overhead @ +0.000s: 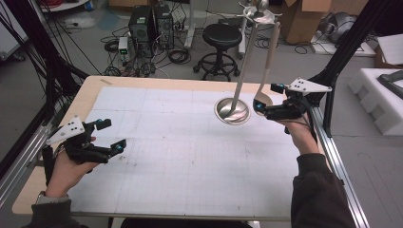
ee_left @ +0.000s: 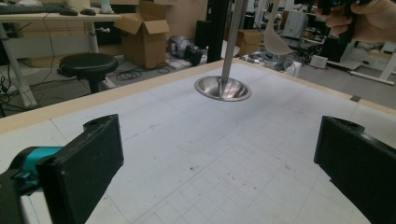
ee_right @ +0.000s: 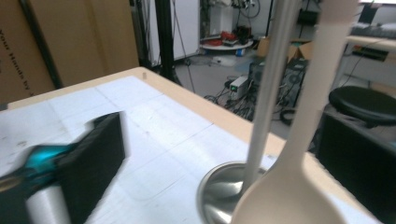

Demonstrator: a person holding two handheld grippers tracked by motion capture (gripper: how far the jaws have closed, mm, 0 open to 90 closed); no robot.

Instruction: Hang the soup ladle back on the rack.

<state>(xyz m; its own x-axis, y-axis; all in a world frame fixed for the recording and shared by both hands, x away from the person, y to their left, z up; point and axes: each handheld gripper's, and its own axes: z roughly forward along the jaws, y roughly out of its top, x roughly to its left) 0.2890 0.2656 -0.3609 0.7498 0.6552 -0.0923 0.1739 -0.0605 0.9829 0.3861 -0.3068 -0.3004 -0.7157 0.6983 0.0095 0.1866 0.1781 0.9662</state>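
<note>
A metal stand rests its round base (overhead: 232, 111) on the white gridded mat (overhead: 180, 142), and its pole (overhead: 247, 57) rises to hooks at the top. A beige spoon (overhead: 268, 57) hangs from the stand, bowl low beside the base. My right gripper (overhead: 267, 98) is open with the spoon's bowl (ee_right: 285, 196) between its jaws, untouched by either pad. The stand's pole (ee_right: 271, 93) is just behind the bowl. My left gripper (overhead: 113, 135) is open and holds nothing near the table's left edge, facing the stand base (ee_left: 222, 88) and the spoon (ee_left: 276, 42).
A black frame post (overhead: 330, 109) stands right behind my right hand at the table's right edge. Beyond the far edge are a black stool (overhead: 222, 35), computer towers (overhead: 152, 23) and cardboard boxes (overhead: 304, 19). White foam blocks (overhead: 375, 95) lie on the floor to the right.
</note>
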